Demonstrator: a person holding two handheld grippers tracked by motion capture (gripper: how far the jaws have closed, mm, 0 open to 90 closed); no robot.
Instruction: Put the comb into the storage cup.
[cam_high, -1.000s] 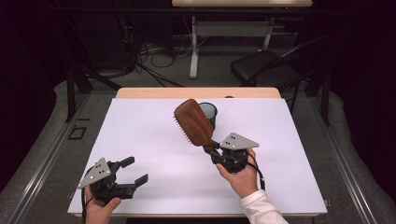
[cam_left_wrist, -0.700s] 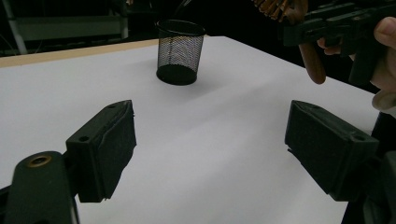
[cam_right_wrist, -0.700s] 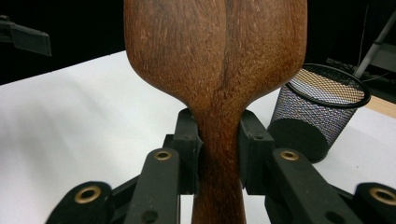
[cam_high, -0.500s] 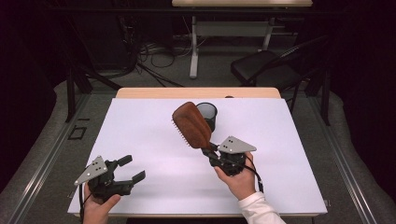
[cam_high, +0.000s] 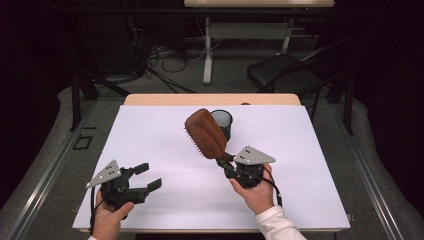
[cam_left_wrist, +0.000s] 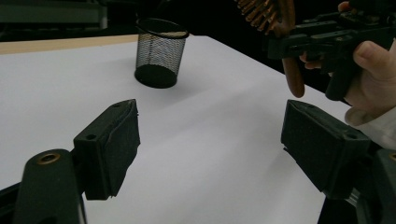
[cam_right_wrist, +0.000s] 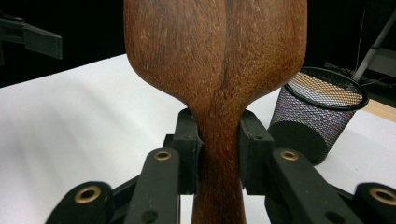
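while the right tool (cam_right_wrist: 219, 149) clamps the hairbrush (cam_high: 206, 134), its bristles are mostly hidden.

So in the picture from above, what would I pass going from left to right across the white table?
The left hand-held gripper with open, empty jaws, then the wooden hairbrush, then the black mesh cup just behind it, then the right hand-held gripper clamped on the brush's handle.
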